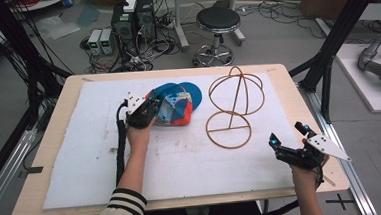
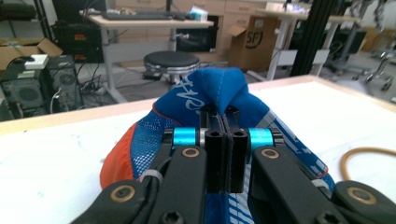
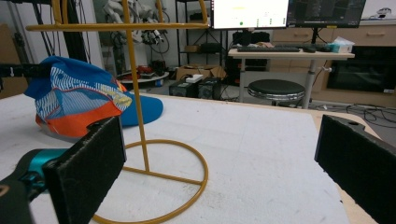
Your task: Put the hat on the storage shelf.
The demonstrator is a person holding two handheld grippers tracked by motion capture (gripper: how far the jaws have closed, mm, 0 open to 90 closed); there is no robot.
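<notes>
So on the table (image 1: pixel 50 146) there's a white mat (image 1: pixel 182 163), and everything sits on that. The cap (image 1: pixel 174 104) is toward the far side, left of middle, with my left gripper (image 1: pixel 146 111) right at its near-left edge. The wire stand (image 1: pixel 234 107) is just right of the cap. My right gripper (image 1: pixel 290 139) is way over at the near right corner, well apart from the stand. A stool (image 1: pixel 218 25) is on the floor behind the table.

We can read "SF" printed in black on the side of a cardboard box (image 2: pixel 246 42) across the room. White lettering on the blue cap (image 2: pixel 219 91) stays too creased to read.
</notes>
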